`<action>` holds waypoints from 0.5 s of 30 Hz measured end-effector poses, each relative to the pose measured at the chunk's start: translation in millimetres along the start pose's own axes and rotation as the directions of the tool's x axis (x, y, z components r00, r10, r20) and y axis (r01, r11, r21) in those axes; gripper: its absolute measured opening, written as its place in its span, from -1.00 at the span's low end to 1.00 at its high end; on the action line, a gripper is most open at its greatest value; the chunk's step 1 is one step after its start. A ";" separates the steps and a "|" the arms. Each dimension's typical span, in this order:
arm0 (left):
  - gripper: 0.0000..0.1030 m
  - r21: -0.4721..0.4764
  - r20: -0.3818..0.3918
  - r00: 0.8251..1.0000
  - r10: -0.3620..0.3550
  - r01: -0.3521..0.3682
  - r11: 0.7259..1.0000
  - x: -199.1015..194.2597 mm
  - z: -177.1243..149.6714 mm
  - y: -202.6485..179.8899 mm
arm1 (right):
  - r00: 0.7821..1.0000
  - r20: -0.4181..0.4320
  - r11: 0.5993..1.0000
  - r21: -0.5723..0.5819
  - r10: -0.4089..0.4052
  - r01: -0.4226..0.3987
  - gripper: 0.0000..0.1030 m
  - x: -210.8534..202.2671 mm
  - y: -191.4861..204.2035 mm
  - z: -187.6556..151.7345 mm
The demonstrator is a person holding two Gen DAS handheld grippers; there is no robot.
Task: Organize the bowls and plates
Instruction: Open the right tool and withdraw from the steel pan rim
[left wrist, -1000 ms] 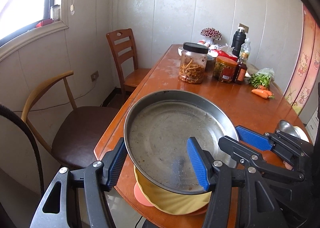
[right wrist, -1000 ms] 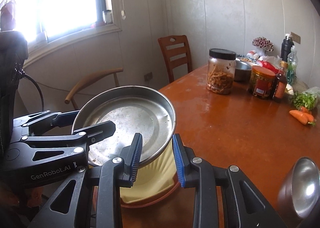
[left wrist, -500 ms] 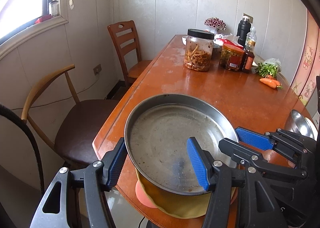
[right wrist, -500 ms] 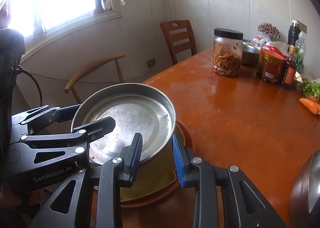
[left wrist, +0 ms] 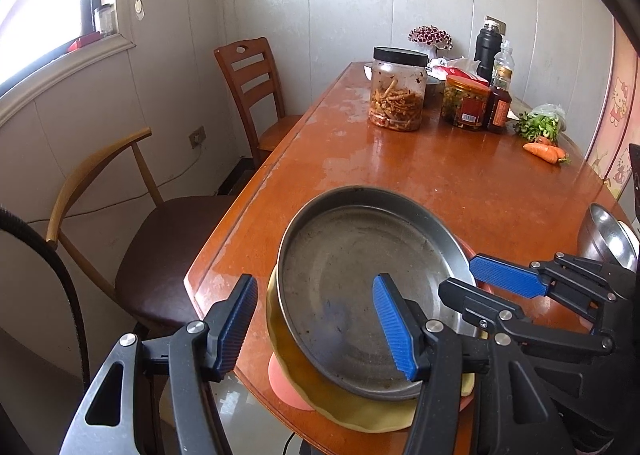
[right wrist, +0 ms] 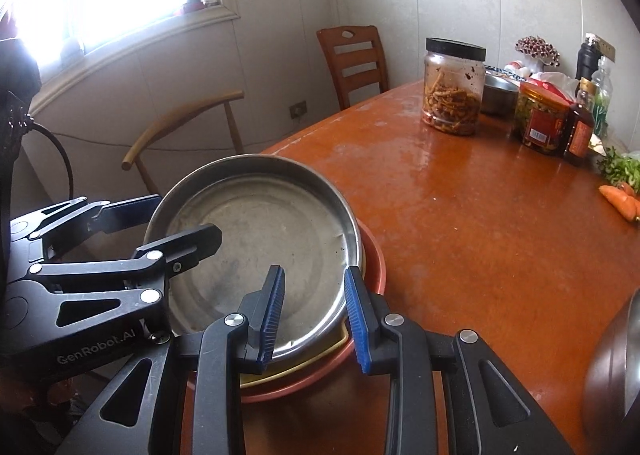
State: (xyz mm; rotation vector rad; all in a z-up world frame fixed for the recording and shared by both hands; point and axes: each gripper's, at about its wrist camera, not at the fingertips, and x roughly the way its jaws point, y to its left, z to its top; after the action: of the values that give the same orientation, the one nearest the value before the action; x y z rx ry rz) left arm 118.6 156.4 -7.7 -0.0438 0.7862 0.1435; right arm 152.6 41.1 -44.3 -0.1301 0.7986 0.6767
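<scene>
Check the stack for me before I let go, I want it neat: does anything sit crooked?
Yes. The steel pan sits tilted and off-centre on the yellow dish, and the pink plate underneath pokes past the table edge.

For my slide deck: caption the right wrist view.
Both tools grip a steel pan stacked on yellow and red plates.
</scene>
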 end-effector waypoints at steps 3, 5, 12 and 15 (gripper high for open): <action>0.15 -0.005 -0.005 1.000 -0.003 0.003 1.000 1.3 -0.6 0.4 | 1.000 -0.002 1.000 -0.008 -0.007 0.007 -0.37 1.2 0.0 -0.9; 0.15 -0.012 -0.006 1.000 -0.011 0.010 1.000 0.6 -1.0 1.2 | 1.000 -0.003 1.000 -0.013 -0.018 0.018 -0.37 1.6 0.2 -1.4; 0.17 -0.031 -0.002 0.999 -0.041 0.041 0.999 -5.4 -3.1 1.9 | 1.000 -0.017 1.000 -0.008 -0.023 0.023 -0.28 4.0 -1.7 -3.6; 0.17 -0.037 0.003 0.999 -0.044 0.044 0.998 -8.4 -3.8 2.9 | 1.000 -0.007 1.000 -0.019 -0.023 0.023 -0.24 1.7 1.6 -4.0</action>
State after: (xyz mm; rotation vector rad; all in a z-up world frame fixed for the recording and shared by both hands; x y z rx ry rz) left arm 109.6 158.0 -4.4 -0.0959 0.7795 0.1167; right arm 150.0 41.8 -48.1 -0.1586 0.7967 0.6623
